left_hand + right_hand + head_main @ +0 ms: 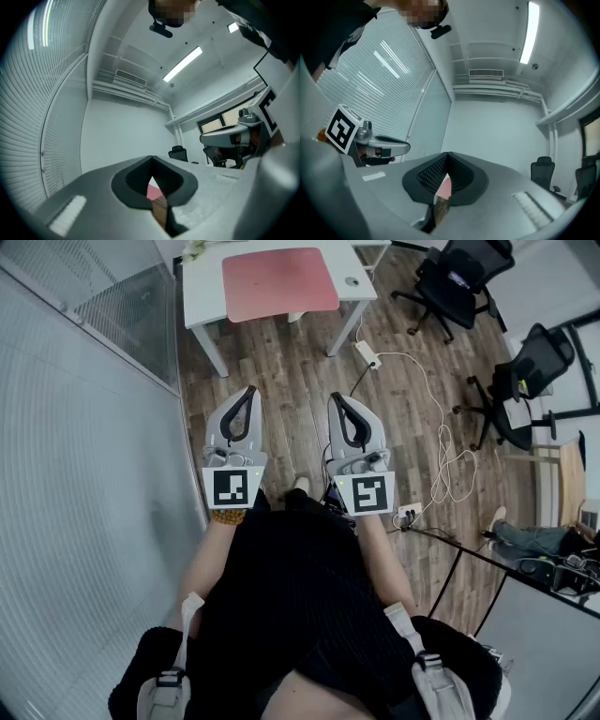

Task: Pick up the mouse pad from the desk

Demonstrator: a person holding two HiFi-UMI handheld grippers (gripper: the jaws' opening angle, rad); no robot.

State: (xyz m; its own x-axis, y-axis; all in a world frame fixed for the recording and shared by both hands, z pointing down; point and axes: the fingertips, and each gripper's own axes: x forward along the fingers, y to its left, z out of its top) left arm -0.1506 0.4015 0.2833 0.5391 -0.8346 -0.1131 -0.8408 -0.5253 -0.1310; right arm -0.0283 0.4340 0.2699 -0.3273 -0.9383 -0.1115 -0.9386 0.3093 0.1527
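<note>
Wood-plank flooring (309, 362) fills the middle of the head view, with a frosted glass partition (84, 474) along the 9 o'clock side. A white desk (202, 287) stands at 12 o'clock. Two black office chairs (459, 277) (534, 371) sit at 1 and 2 o'clock.

The pink mouse pad (279, 282) lies flat on the desk, well apart from both grippers. The left gripper (249, 390) and the right gripper (335, 397) are held side by side over the floor, pointing toward 12 o'clock.

Each gripper's jaws are pressed together at the tips, pinching nothing and touching nothing. Through the loop behind each pair of tips, a sliver of pink pad and brown floor shows.

A white power strip (367, 354) lies on the floor below the desk's right end, and its cable (441, 418) trails toward 3 o'clock.
</note>
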